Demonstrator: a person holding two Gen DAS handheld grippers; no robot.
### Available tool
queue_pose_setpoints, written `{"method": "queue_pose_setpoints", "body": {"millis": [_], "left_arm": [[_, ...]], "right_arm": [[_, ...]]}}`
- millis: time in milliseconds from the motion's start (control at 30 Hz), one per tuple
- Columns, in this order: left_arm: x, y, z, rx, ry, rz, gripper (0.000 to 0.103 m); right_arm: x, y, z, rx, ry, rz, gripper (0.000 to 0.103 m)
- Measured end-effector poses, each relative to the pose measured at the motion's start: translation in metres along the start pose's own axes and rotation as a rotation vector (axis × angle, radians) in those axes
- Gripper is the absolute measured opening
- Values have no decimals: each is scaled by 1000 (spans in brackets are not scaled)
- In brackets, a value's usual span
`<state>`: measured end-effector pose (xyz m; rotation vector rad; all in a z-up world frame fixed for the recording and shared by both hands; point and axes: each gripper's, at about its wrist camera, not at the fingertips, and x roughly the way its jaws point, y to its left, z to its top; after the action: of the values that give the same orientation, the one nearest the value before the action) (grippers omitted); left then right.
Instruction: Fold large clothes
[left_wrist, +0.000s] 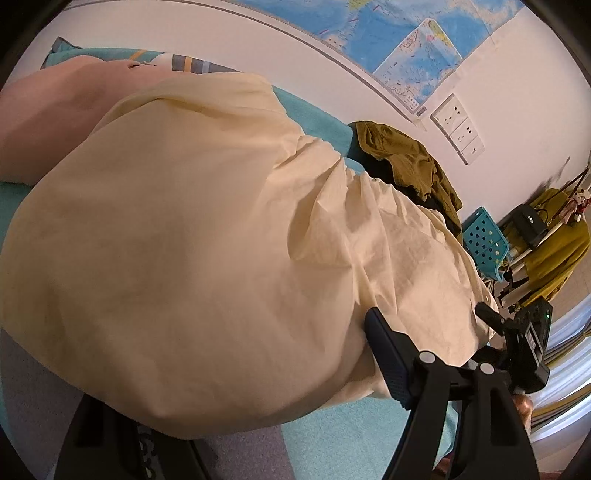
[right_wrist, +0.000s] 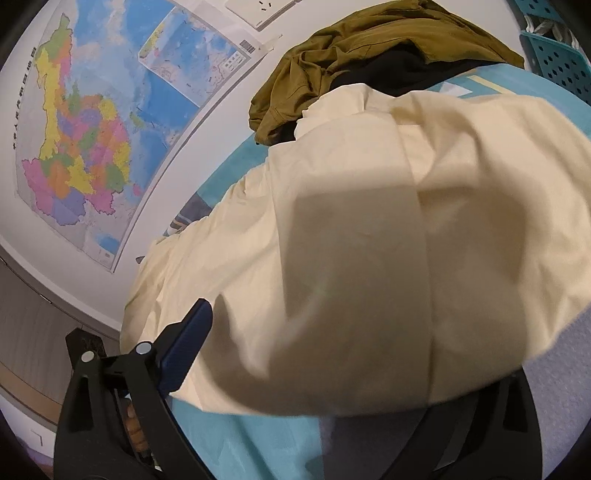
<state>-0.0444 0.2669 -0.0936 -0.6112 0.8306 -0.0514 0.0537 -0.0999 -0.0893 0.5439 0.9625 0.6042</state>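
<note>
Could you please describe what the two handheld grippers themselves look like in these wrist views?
Both are matte black plastic tools. The left gripper has a long finger faced with a dark blue ribbed pad, on black arms joined by round silver pins. The right gripper shows the same build: a blue ribbed pad on its finger and silver pivot pins. No sleeve shows in either view.

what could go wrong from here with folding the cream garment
1. The cream garment is bunched and creased near its far edge, so wrinkles may get folded in.
2. The olive garment touches its far edge and could get dragged along.
3. Cloth drapes over both grippers' near fingers, so a grab may catch extra layers.
</note>
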Motion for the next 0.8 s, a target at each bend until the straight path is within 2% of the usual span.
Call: {"method": "queue_pose_setpoints", "body": {"millis": [67, 267, 400, 500, 533, 567, 600, 633, 667, 700, 800], "left_arm": [[1, -1, 1, 1, 1, 2, 73], [5, -4, 3, 15, -4, -6, 82], [7, -1, 6, -15, -15, -30, 85], [9, 1, 11, -31, -14, -36, 84], [9, 2, 12, -39, -16, -27, 79], [10, 3, 14, -42, -19, -12, 75], [10, 4, 15, -42, -19, 2, 67], [10, 5, 16, -46, -19, 15, 58], [10, 6, 17, -48, -15, 19, 57], [10, 7, 17, -50, -13, 17, 55], [10, 5, 18, -33, -9, 23, 56]], "right_arm": [[4, 1, 5, 13, -6, 5, 94], [15, 5, 15, 17, -33, -7, 95], [22, 10, 17, 8, -56, -25, 95], [26, 11, 21, 18, -67, -20, 95], [27, 11, 22, 15, -64, -16, 94], [29, 12, 23, 4, -52, -16, 87], [30, 11, 24, 8, -49, -15, 74], [31, 8, 25, 19, -46, -8, 69], [32, 4, 26, 32, -39, 13, 60], [31, 0, 26, 46, -36, 31, 56], [32, -3, 27, 58, -26, 58, 56]]}}
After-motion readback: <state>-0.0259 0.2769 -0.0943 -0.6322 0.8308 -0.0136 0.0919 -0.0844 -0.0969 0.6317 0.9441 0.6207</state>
